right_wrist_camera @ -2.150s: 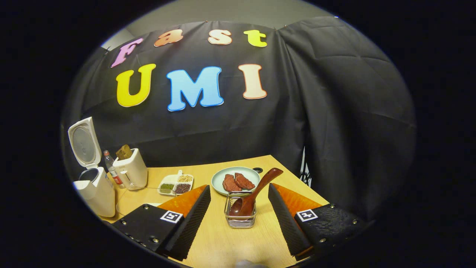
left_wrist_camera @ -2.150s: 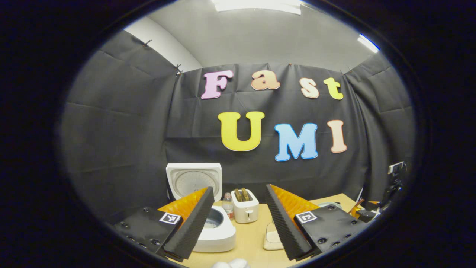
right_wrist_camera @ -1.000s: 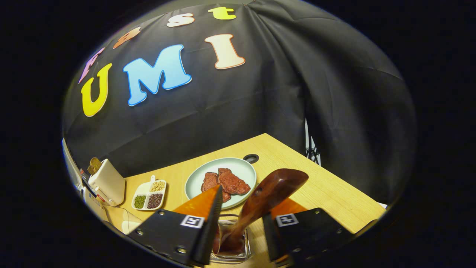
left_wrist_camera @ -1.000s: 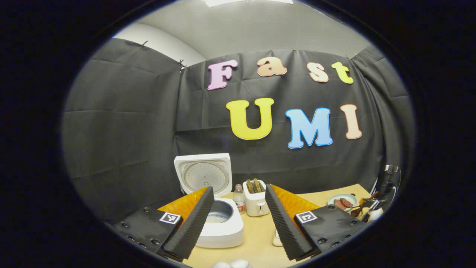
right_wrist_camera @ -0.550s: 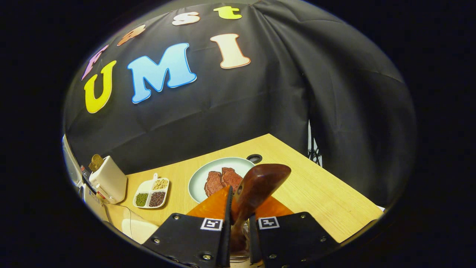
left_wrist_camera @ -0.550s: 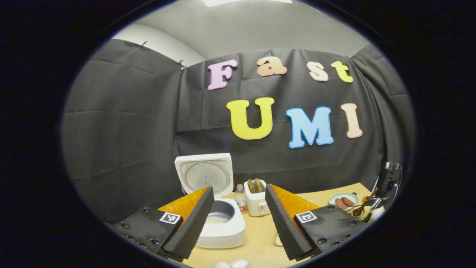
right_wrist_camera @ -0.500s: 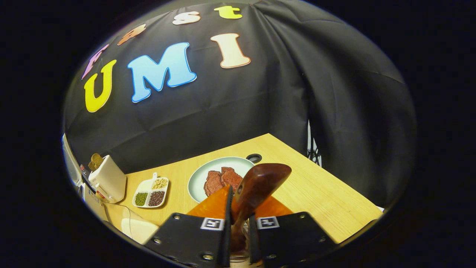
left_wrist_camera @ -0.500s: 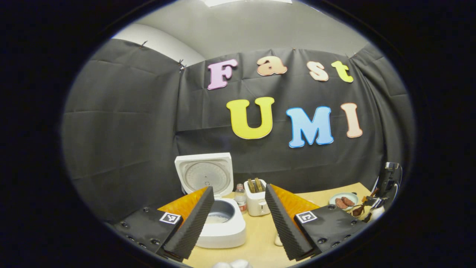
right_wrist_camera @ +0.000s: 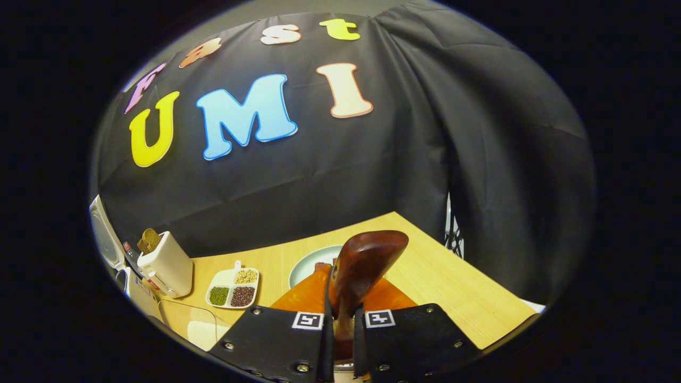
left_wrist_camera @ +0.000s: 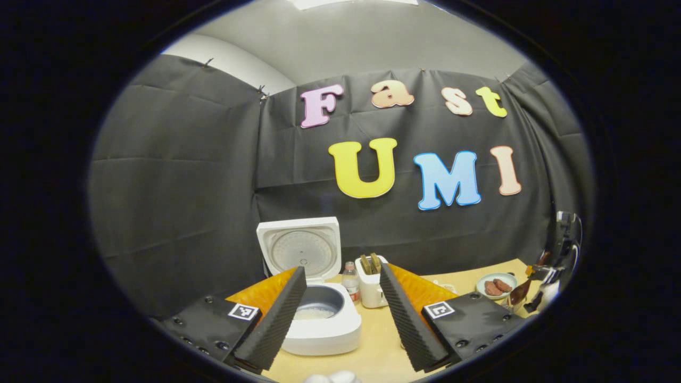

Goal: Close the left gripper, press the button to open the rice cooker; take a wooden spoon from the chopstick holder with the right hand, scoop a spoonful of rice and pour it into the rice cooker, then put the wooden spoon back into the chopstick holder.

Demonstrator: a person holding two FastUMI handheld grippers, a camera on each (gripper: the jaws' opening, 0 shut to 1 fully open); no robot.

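My right gripper is shut on the dark wooden spoon, whose end sticks up between the fingers. What lies under the spoon is hidden by the gripper. The white rice cooker stands with its lid raised and its pot showing. My left gripper hangs open in front of it, holding nothing, with the left finger overlapping the cooker's near side. In the left gripper view the right gripper and the spoon are small at the far right.
A white toaster and a small bottle stand next to the cooker. A divided dish of grains, a pale plate with meat and a pale container sit on the wooden table. Black cloth walls close the back and sides.
My right gripper went down onto the spoon in its wire holder, shut on the handle and has risen slightly. My left gripper stayed open and drifted a little left and back from the cooker.
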